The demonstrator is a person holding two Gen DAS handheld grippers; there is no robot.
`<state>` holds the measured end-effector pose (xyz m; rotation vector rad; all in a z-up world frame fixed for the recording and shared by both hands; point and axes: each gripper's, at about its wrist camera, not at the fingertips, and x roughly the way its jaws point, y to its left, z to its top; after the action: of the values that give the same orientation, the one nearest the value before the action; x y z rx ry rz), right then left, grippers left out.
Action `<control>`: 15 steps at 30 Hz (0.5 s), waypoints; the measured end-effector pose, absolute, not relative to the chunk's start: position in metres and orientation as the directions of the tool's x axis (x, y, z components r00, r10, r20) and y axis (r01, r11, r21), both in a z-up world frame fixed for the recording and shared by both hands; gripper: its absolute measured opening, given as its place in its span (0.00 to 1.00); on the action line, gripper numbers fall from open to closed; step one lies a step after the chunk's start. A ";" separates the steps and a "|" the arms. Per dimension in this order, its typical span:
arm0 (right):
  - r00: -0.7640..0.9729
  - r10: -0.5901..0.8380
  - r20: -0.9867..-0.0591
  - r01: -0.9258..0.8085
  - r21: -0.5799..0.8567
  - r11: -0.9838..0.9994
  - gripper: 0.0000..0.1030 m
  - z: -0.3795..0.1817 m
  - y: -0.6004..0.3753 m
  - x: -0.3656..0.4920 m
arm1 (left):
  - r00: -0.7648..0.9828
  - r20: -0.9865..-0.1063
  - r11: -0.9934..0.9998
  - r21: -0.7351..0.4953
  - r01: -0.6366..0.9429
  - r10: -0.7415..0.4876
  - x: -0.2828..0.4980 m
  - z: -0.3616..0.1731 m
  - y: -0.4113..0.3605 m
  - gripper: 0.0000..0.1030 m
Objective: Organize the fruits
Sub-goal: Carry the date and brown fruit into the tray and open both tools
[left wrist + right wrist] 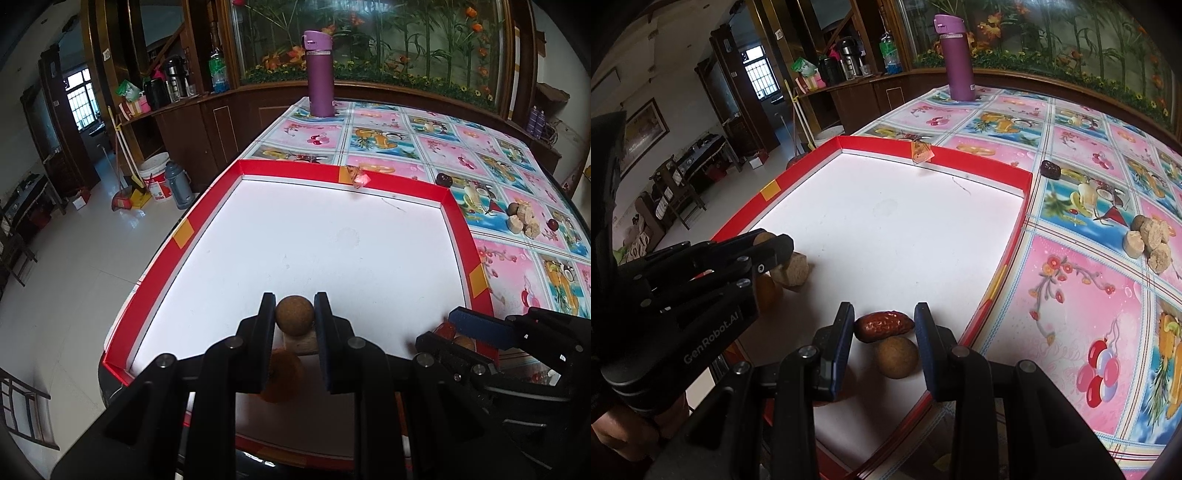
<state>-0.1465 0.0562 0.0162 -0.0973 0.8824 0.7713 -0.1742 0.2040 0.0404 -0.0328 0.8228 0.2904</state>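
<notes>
Left wrist view: my left gripper (294, 314) has its jaws clamped on a brown round longan (294, 315), pads tight on both sides. It sits over the near edge of the red-rimmed white tray (457, 218), just above a tan biscuit-like chunk (301, 341) lying on the tray floor. An orange fruit (282, 374) lies under my jaws, partly hidden. My right gripper (458, 334) shows at the right, low by the tray's near right corner. On the counter (424, 147) past the tray: a dark date (444, 179), a cluster of tan chunks (522, 219), a purple flask (320, 75) at the far end.

Right wrist view: my right gripper (884, 325) has its jaws narrow, closed on a red date (884, 325) held crosswise. A second longan (897, 356) rests on the tray floor right below it; touching or not, can't tell. My left gripper (768, 243) is at the left, above the tan chunk (794, 273) and orange fruit (766, 290).
</notes>
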 end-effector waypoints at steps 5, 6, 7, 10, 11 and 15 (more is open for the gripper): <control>0.388 0.564 -0.729 -0.647 0.221 0.730 0.32 0.016 0.058 -0.147 | 0.637 -0.729 0.959 0.092 -0.268 0.248 -0.174 0.040 0.203 0.23; 0.382 0.564 -0.732 -0.647 0.224 0.729 0.32 0.015 0.058 -0.147 | 0.636 -0.730 0.959 0.094 -0.268 0.250 -0.174 0.040 0.203 0.23; 0.382 0.565 -0.731 -0.647 0.225 0.729 0.32 0.015 0.057 -0.147 | 0.634 -0.731 0.958 0.095 -0.271 0.253 -0.174 0.040 0.203 0.25; 0.380 0.565 -0.733 -0.648 0.226 0.728 0.32 0.015 0.057 -0.147 | 0.630 -0.731 0.955 0.100 -0.280 0.261 -0.174 0.040 0.204 0.30; 0.379 0.565 -0.733 -0.647 0.226 0.728 0.32 0.016 0.057 -0.147 | 0.628 -0.731 0.953 0.103 -0.284 0.266 -0.174 0.040 0.204 0.32; 0.383 0.567 -0.729 -0.645 0.228 0.729 0.33 0.016 0.056 -0.147 | 0.622 -0.733 0.950 0.106 -0.294 0.275 -0.174 0.041 0.206 0.41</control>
<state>-0.1466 0.0556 0.0162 -0.0992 0.8883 0.7748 -0.1743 0.2063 0.0406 -0.0247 0.8382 0.3268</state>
